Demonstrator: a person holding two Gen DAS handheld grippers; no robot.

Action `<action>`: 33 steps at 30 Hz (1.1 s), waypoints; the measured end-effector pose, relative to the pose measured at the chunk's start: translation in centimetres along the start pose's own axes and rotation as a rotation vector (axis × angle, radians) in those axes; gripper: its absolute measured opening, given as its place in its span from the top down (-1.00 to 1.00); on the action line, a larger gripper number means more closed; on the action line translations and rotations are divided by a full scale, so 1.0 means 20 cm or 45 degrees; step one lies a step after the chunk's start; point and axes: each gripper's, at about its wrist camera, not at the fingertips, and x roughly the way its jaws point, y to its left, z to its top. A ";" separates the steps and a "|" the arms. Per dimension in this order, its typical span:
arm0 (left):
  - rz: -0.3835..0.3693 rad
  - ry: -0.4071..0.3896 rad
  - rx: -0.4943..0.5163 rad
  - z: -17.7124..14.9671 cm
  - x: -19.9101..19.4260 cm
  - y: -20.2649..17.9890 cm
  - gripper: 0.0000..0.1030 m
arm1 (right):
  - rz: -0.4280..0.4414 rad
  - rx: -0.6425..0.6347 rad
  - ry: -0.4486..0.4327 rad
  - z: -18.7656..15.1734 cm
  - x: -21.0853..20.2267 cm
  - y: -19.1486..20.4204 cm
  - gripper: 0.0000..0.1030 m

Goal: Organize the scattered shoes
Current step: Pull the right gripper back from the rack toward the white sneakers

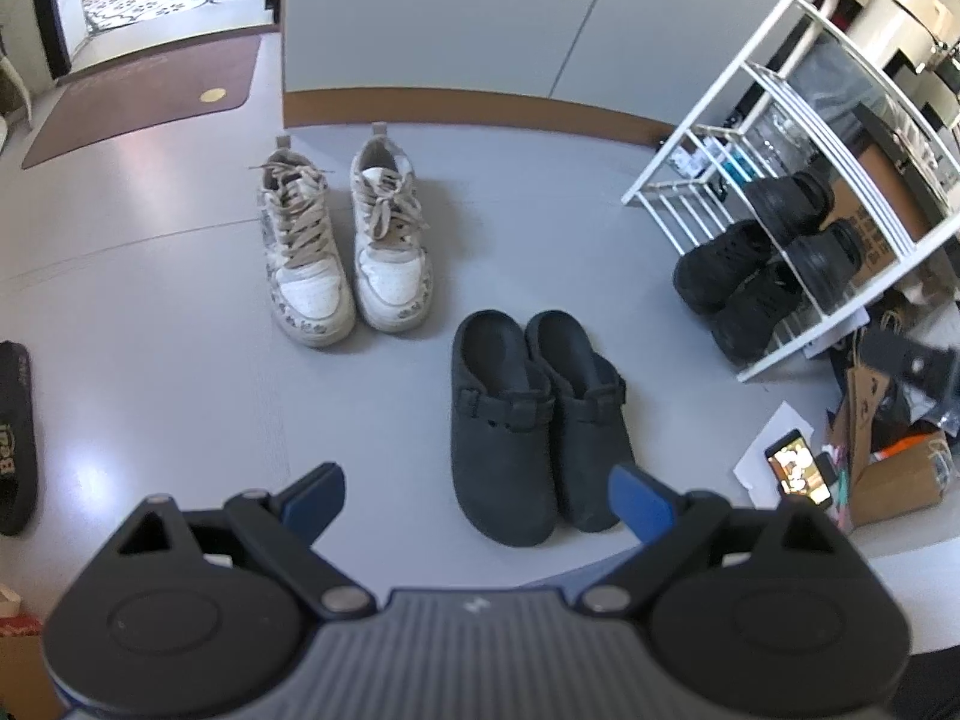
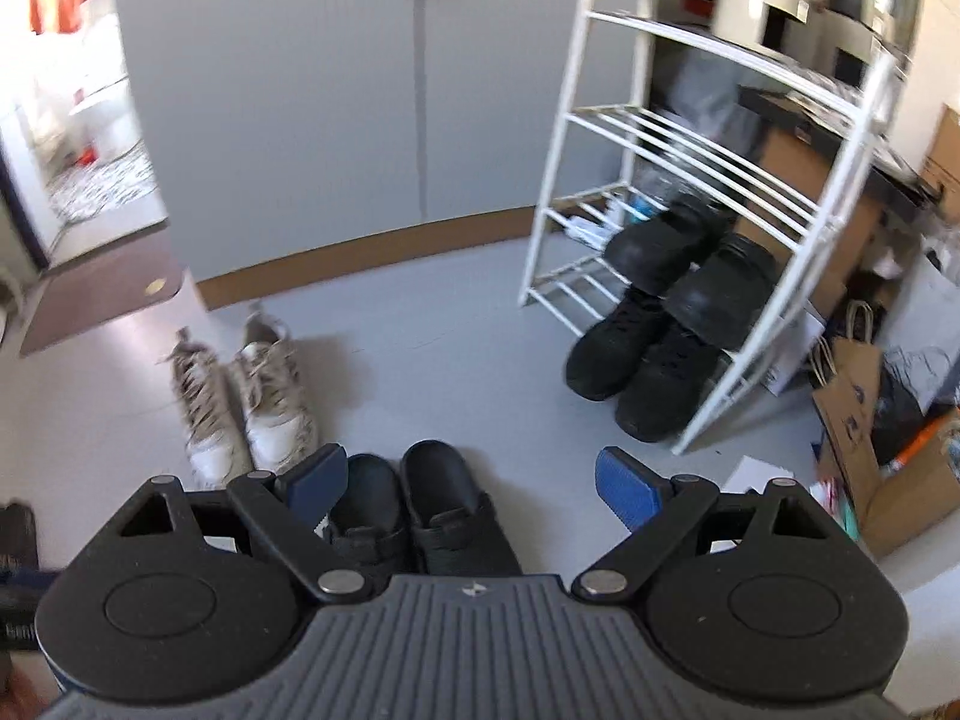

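A white rack (image 2: 708,138) stands on the grey floor (image 1: 150,300) against the clutter at the right; its two upper shelves look bare, its third shelf carries a pair of black shoes (image 2: 690,264), and its lowest shelf carries a pair of black trainers (image 2: 642,360) whose toes stick out past the front rail. Beside the rack lie cardboard boxes (image 1: 900,480), paper bags and a phone (image 1: 798,468) with a lit screen resting on a white sheet. Both claws point steeply down at the floor. The left claw (image 1: 477,498) is released, its blue pads spread wide with nothing between them; the right claw (image 2: 474,489) is likewise released and empty. A pair of black clogs (image 1: 528,420) sits side by side on the floor, toes toward the cameras: in the left wrist view they lie just ahead of the left claw, nearer its right pad, and in the right wrist view they lie directly under the right claw, partly hidden by its body. A pair of white sneakers (image 1: 342,246) with beige laces stands side by side farther out, to the left of the clogs and apart from them. A single dark slipper (image 1: 15,438) lies at the far left edge of the floor, well apart from the other shoes. A brown mat (image 1: 144,96) lies by the doorway.
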 end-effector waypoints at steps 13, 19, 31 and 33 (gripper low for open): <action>0.077 -0.158 -0.126 0.07 -0.24 0.29 -0.90 | 0.186 -0.135 0.019 -0.07 -0.03 0.19 -0.81; 0.067 -0.194 -0.151 0.09 -0.29 0.32 -0.90 | 0.323 -0.108 -0.001 -0.06 -0.07 0.20 -0.81; 0.038 -0.260 -0.109 0.13 -0.36 0.27 -0.91 | 0.439 -0.092 0.013 -0.07 -0.07 0.27 -0.80; 0.049 -0.266 -0.095 0.14 -0.36 0.26 -0.91 | 0.450 -0.088 0.019 -0.07 -0.07 0.27 -0.80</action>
